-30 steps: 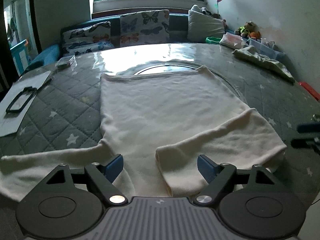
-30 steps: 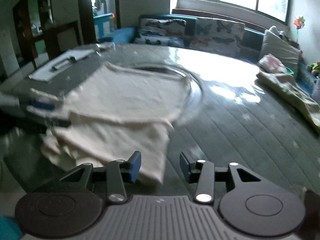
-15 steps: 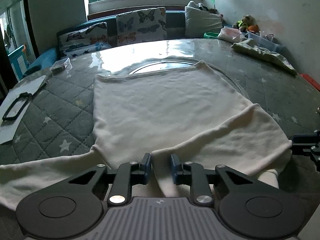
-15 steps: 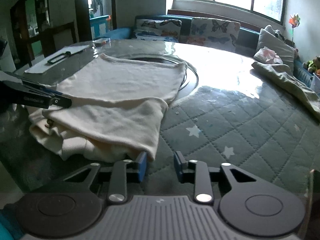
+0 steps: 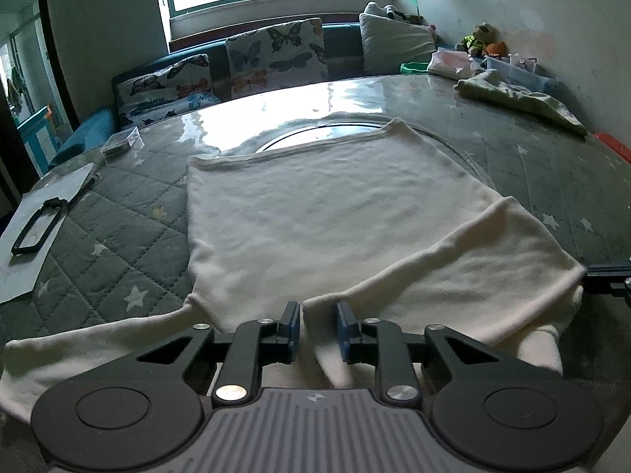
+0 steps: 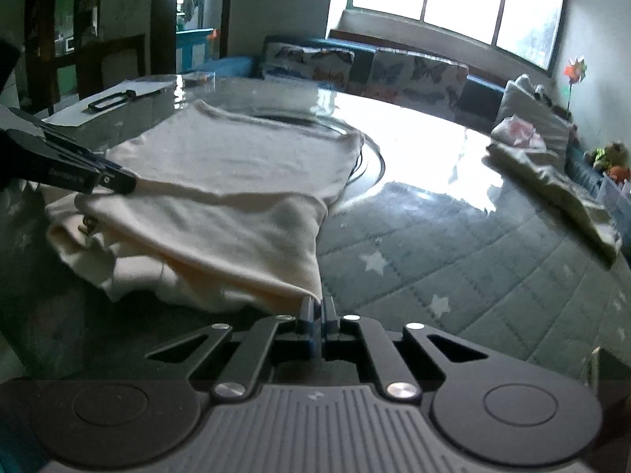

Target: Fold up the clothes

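Left wrist view, left to right: paper sheet (image 5: pixel 37 232) with black frame at table's left edge; cream sweater (image 5: pixel 315 213) spread flat on quilted star-pattern table cover (image 5: pixel 118 244), left sleeve trailing toward near left, right sleeve folded across body. Left gripper (image 5: pixel 318 329) at near edge, fingers narrowly apart, sleeve cuff fabric between pads. Green cloth (image 5: pixel 520 98) far right.

Right wrist view: right gripper (image 6: pixel 317 313) at near centre, fingers pinched together on sweater's folded corner. Left gripper's tip rests on sweater at left.
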A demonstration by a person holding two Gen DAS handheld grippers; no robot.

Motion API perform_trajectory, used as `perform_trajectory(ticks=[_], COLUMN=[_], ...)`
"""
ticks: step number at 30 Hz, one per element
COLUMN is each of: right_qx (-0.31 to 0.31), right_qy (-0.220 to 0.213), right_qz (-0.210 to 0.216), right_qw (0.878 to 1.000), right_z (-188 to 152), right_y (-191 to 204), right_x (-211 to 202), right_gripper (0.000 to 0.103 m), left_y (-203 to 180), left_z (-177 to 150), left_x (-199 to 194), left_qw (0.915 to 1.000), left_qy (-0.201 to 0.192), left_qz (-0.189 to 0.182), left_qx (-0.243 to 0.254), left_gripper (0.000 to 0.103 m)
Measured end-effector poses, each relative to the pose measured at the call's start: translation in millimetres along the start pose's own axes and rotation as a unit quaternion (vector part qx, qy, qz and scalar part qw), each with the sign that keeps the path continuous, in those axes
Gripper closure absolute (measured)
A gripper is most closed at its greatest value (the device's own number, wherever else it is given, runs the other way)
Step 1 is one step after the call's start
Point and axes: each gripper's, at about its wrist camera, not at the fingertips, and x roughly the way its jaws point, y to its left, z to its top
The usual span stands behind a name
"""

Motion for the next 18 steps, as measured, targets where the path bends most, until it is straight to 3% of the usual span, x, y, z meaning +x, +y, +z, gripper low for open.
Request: perform_trajectory(ticks=[10,18], right_qx=[0.017,0.021], right_qy=[-0.035,-0.023], right_qz=[0.037,0.055], right_qw=[0.999,0.998], right_z=[39.0,57.6], right_y=[-11.0,2.2], right_x=[-4.3,55.3], right_gripper=[0.097,0.097], left_y=[-4.5,-0.6], left_z=[6.8,-1.0], left_x=[-14.6,2.2], left_qw=[0.9997,1.0], left_qy=[-0.024,0.003], left_qz=[-0.006,-0.005], left_qx=[0.002,-0.006], left_gripper=[0.077,0.075])
